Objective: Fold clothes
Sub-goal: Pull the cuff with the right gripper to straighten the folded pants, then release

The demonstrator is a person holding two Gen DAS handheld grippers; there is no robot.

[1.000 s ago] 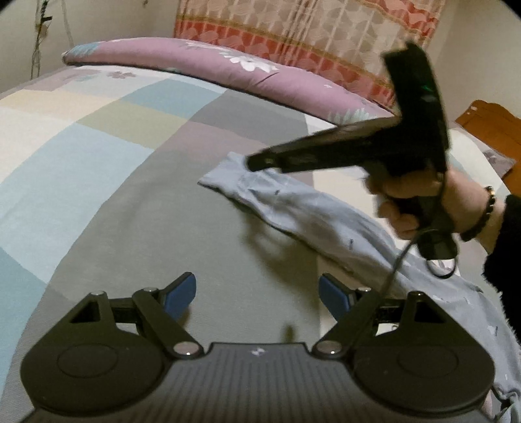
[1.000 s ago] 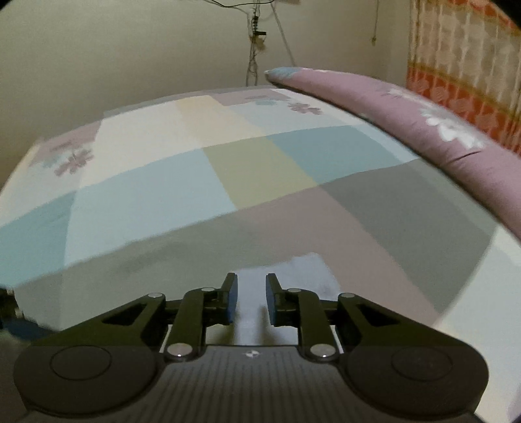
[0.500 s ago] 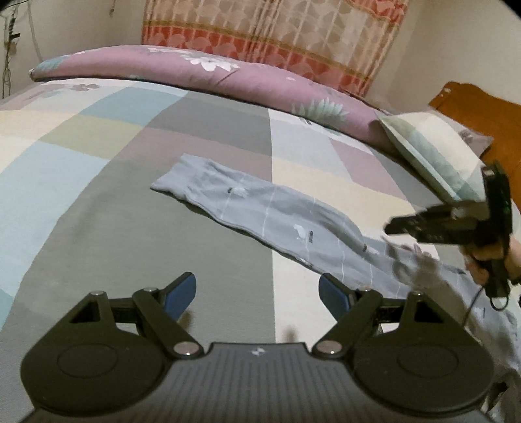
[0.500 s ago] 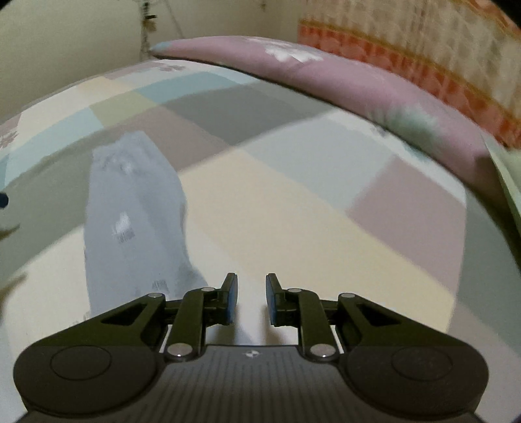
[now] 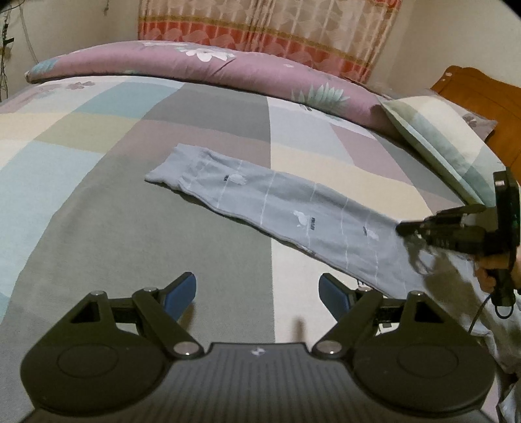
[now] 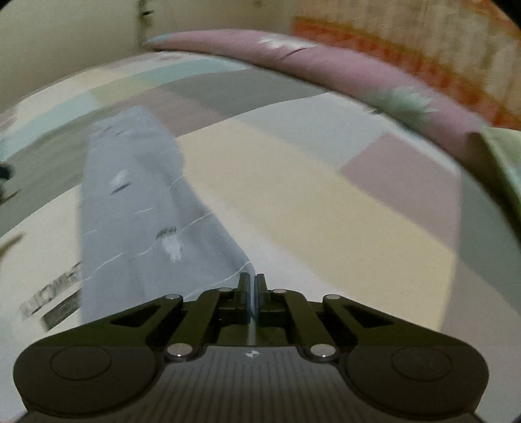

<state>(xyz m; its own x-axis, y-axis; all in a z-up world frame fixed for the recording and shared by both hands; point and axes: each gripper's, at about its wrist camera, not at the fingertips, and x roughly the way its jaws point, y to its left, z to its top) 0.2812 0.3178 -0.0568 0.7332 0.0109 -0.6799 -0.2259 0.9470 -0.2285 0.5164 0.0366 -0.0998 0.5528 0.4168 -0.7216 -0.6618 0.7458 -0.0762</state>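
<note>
A light grey-blue garment (image 5: 293, 208) with thin white lines lies stretched in a long strip across the patchwork bed cover (image 5: 97, 201). My left gripper (image 5: 257, 291) is open and empty, hovering above the cover in front of the strip. My right gripper (image 6: 252, 283) is shut on the garment's edge (image 6: 130, 208), which runs away from it to the upper left. In the left wrist view the right gripper (image 5: 403, 227) is at the right, holding the strip's near end.
A long purple floral bolster (image 5: 228, 75) lies along the far edge of the bed. A green-and-cream pillow (image 5: 439, 136) and a wooden headboard (image 5: 475, 88) are at the right. A patterned curtain (image 5: 260, 26) hangs behind.
My right gripper moved from the strip's far end to its near right end and closed on the fabric. The left gripper stayed open and shifted slightly.
</note>
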